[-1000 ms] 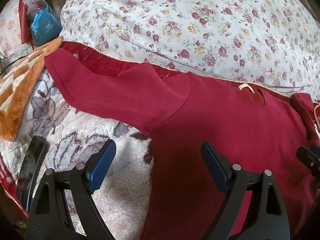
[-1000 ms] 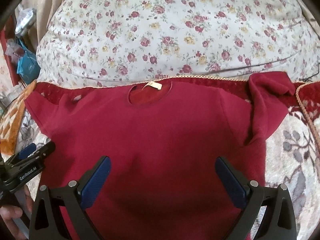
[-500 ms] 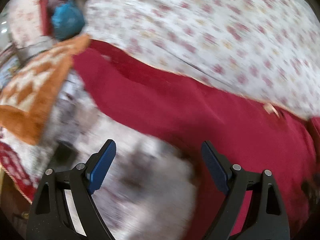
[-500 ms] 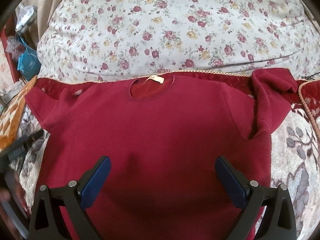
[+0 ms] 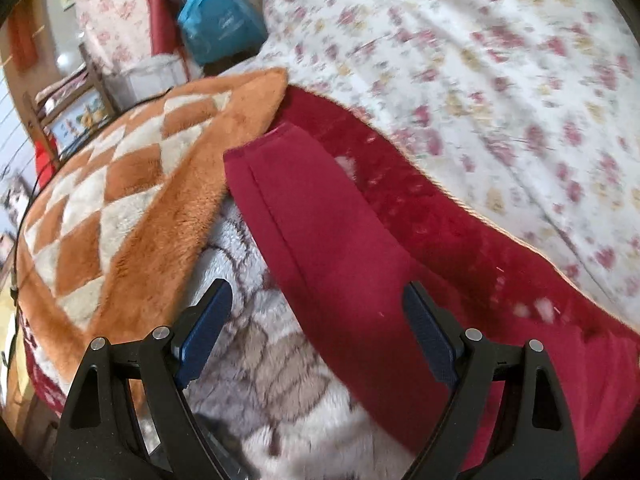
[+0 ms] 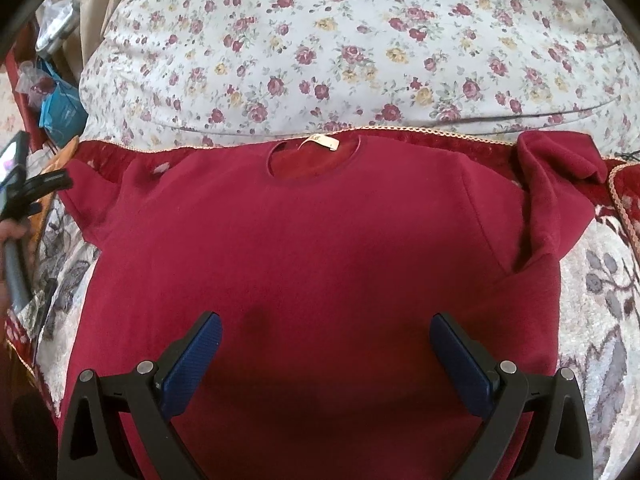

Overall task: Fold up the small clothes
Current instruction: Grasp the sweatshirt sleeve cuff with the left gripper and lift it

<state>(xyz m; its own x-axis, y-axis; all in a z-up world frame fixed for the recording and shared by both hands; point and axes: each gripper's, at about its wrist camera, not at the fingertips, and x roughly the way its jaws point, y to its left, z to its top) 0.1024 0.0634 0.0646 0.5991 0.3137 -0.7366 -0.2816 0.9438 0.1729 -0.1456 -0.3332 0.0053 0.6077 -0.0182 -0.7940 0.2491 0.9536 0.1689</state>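
Floral duvet (image 6: 360, 40) fills the bkgd; below it, 1 dark-red sweater (image 6: 320, 260) lies flat on a leaf-print fleece blanket (image 6: 600, 320). Checkered orange blanket (image 5: 120, 200) touches its spread sleeve (image 5: 320, 240). Right gripper (image 6: 326, 354) fingers spread wide, empty, over sweater's body; left gripper (image 5: 316, 330) likewise agape w/ sleeve between fingers, untouched.
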